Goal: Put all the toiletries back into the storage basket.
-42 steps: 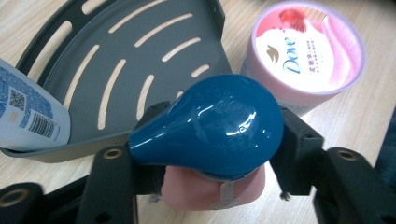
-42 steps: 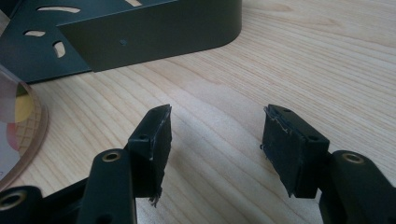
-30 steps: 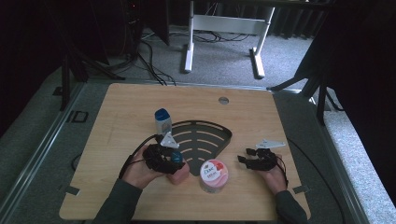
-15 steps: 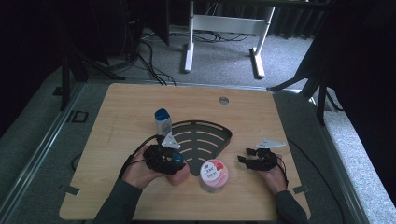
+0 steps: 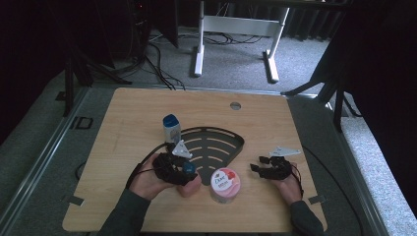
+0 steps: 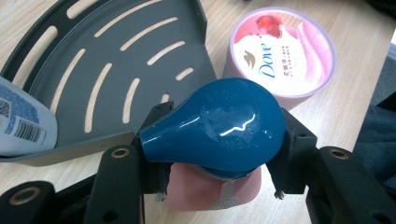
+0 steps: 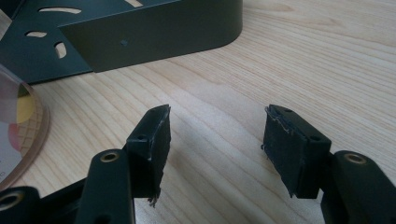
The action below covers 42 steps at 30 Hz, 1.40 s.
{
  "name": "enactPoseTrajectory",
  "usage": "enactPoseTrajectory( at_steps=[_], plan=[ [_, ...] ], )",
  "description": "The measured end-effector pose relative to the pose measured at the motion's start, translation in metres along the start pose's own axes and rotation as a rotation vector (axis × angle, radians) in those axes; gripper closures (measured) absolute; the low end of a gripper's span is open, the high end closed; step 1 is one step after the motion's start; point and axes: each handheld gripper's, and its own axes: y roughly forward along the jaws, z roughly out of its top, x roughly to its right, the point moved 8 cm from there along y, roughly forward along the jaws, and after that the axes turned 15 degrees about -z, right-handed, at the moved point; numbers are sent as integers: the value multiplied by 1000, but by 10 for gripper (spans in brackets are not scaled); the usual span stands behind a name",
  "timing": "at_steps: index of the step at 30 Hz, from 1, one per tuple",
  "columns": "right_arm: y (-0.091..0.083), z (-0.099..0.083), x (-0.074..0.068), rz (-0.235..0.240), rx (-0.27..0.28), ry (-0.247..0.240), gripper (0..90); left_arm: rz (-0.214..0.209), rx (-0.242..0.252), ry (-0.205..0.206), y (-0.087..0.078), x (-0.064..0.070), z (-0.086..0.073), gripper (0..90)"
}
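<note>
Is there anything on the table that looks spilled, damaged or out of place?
Nothing is spilled. The only wear I see is on the right gripper: the edges of its pads look frayed.

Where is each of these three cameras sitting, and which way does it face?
High view: above the table, looking forward and down; both forearms show.
Left gripper view: rides the left gripper, looking along its fingers shut on the pink bottle with a blue pump top.
Right gripper view: rides the open right gripper, facing bare wood.
Shared: the dark grey slotted corner tray.
</note>
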Motion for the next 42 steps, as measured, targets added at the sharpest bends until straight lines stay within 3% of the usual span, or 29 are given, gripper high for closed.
enactPoseTrajectory(
  at_steps=[17, 31, 42],
  plan=[
    [0, 0, 0, 0, 0, -1, 411, -24, 31, -11, -7, 5, 10, 486],
    [0, 0, 0, 0, 0, -1, 411, -16, 54, -11, -15, 6, 25, 490],
    [0, 0, 0, 1, 0, 0, 411, 4, 78, -28, -20, -5, 39, 505]
  ],
)
